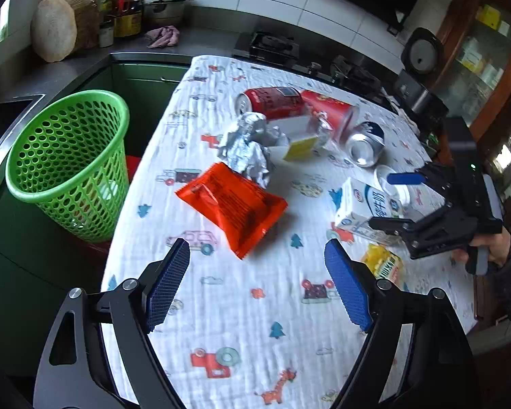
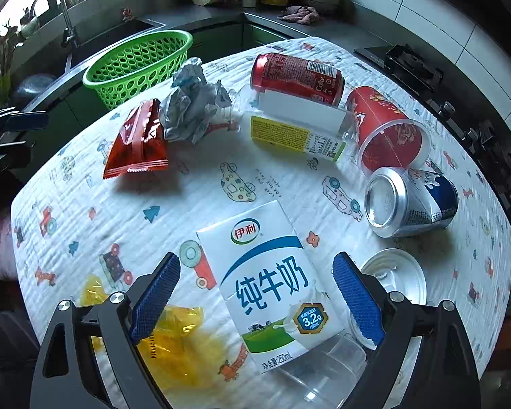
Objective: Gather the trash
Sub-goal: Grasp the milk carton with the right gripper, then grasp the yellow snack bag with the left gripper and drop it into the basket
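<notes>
A white and blue milk carton lies flat on the patterned tablecloth. My right gripper hovers over it, open, one blue pad on each side and neither pressing. In the left wrist view that gripper hangs above the carton. My left gripper is open and empty, just short of an orange snack bag. Farther off lie crumpled foil, a red cola can, a silver and blue can and a yellow wrapper. A green mesh basket stands left of the table.
A white and yellow box, a red cup, a white lid and a clear plastic cup also lie on the cloth. Dark counters with a sink and a stove surround the table.
</notes>
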